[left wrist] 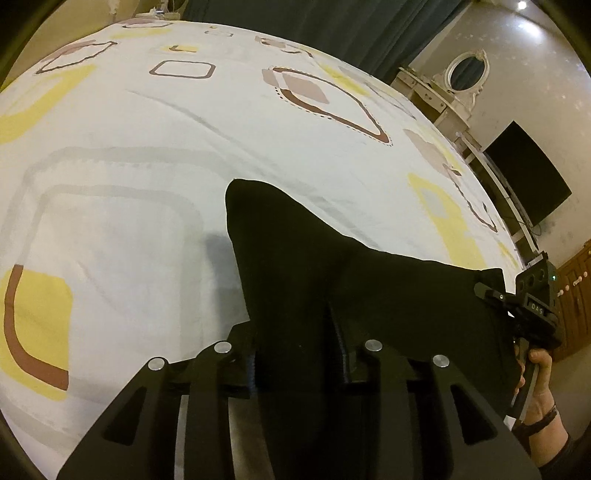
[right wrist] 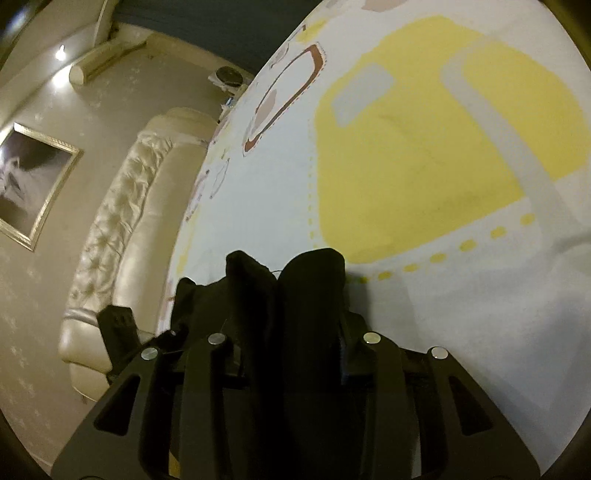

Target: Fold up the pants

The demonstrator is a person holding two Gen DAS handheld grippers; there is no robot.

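Note:
The black pants (left wrist: 295, 266) hang bunched between both grippers above the white patterned bed sheet (left wrist: 129, 147). My left gripper (left wrist: 295, 347) is shut on the pants; dark cloth fills the gap between its fingers and stretches right to my right gripper (left wrist: 532, 310), held by a hand at the right edge. In the right wrist view my right gripper (right wrist: 295, 332) is shut on the pants (right wrist: 288, 302), whose folds bulge up past the fingertips. The left gripper (right wrist: 118, 325) shows at the lower left.
The bed sheet (right wrist: 406, 147) has yellow, brown and grey shapes. A cream tufted headboard (right wrist: 122, 229) and framed picture (right wrist: 33, 184) stand left. A dressing table with oval mirror (left wrist: 465, 70), a dark TV screen (left wrist: 524, 173) and teal curtains (left wrist: 332, 18) lie beyond the bed.

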